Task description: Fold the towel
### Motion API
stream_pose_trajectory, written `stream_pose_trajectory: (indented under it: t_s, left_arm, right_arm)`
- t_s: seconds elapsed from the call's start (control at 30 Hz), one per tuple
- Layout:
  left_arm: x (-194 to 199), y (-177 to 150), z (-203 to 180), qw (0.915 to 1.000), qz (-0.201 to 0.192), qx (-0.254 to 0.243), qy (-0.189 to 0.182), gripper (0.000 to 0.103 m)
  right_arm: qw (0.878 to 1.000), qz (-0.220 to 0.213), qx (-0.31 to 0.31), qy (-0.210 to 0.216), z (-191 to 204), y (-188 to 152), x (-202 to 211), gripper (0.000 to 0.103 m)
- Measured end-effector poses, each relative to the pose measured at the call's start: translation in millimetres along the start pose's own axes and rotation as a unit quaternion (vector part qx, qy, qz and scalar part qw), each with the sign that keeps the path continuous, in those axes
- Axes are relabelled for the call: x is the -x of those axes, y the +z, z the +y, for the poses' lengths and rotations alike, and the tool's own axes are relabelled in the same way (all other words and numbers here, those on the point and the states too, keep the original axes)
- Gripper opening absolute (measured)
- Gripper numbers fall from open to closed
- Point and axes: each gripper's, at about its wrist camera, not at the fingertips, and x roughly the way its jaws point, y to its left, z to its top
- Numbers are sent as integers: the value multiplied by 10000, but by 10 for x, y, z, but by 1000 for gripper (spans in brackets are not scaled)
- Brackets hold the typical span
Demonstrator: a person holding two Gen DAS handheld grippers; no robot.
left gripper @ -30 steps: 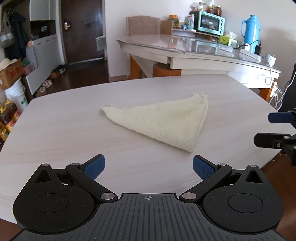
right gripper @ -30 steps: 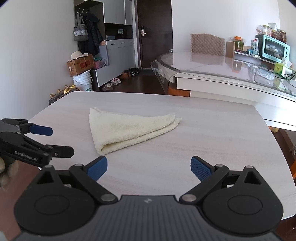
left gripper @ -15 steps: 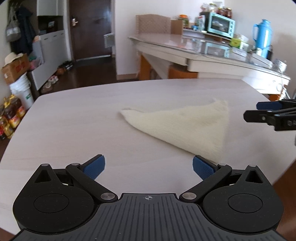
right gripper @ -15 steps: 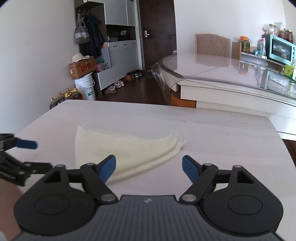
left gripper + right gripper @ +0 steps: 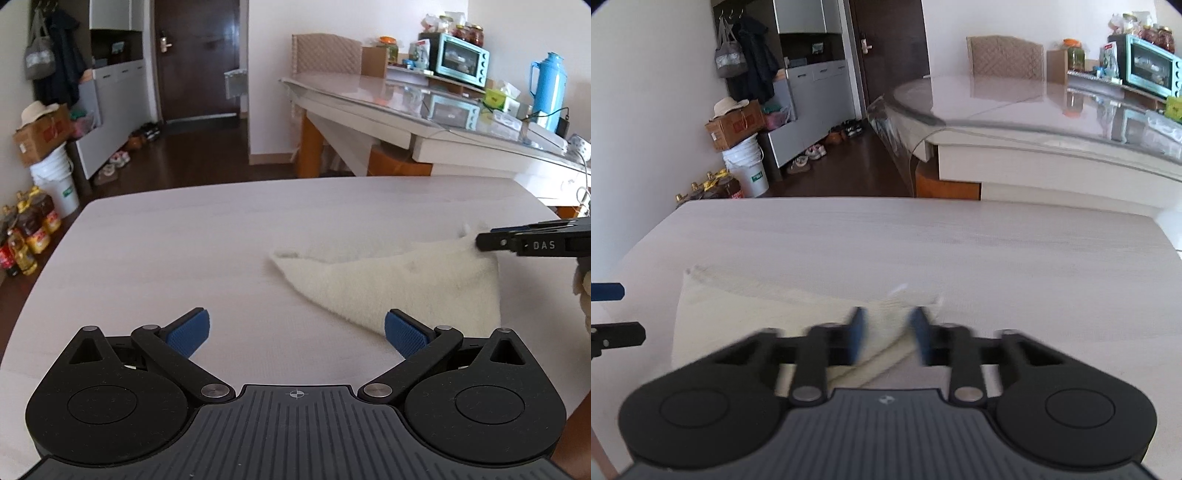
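Note:
A cream towel [image 5: 402, 280], folded into a triangle, lies flat on the pale wooden table [image 5: 184, 236]. My left gripper [image 5: 295, 330] is open and empty, just short of the towel's near point. My right gripper [image 5: 888, 332] is half closed around the towel's far corner [image 5: 897, 314], its blurred blue pads a narrow gap apart on either side of the cloth. The right gripper also shows in the left wrist view [image 5: 487, 242] at the towel's right corner. The left gripper's fingers [image 5: 613, 332] show at the left edge of the right wrist view.
A second glass-topped table [image 5: 424, 110] stands behind, with a toaster oven [image 5: 461, 61] and a blue thermos [image 5: 546, 92]. A white bucket [image 5: 55, 181], a cardboard box and bottles [image 5: 26, 232] stand on the floor at left.
My right gripper has moved forward onto the towel's corner and its jaws have narrowed around it. My left gripper has shifted left, so the towel sits further right in its view.

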Motion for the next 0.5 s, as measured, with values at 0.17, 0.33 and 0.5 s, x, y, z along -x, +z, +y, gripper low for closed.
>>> stream_pose_trajectory:
  t_s: [0.17, 0.33, 0.5]
  left_arm:
    - [20, -33, 103, 9998, -8, 26, 176, 103]
    - [115, -45, 282, 9991, -64, -62, 416, 103]
    - [197, -21, 504, 9973, -130, -181, 699, 103]
  right_arm:
    - [9985, -275, 432, -173, 168, -6, 155, 9]
    - [9915, -344, 443, 1178, 482, 17, 455, 8]
    - [9530, 122, 1282, 2740, 1235, -216, 689, 8]
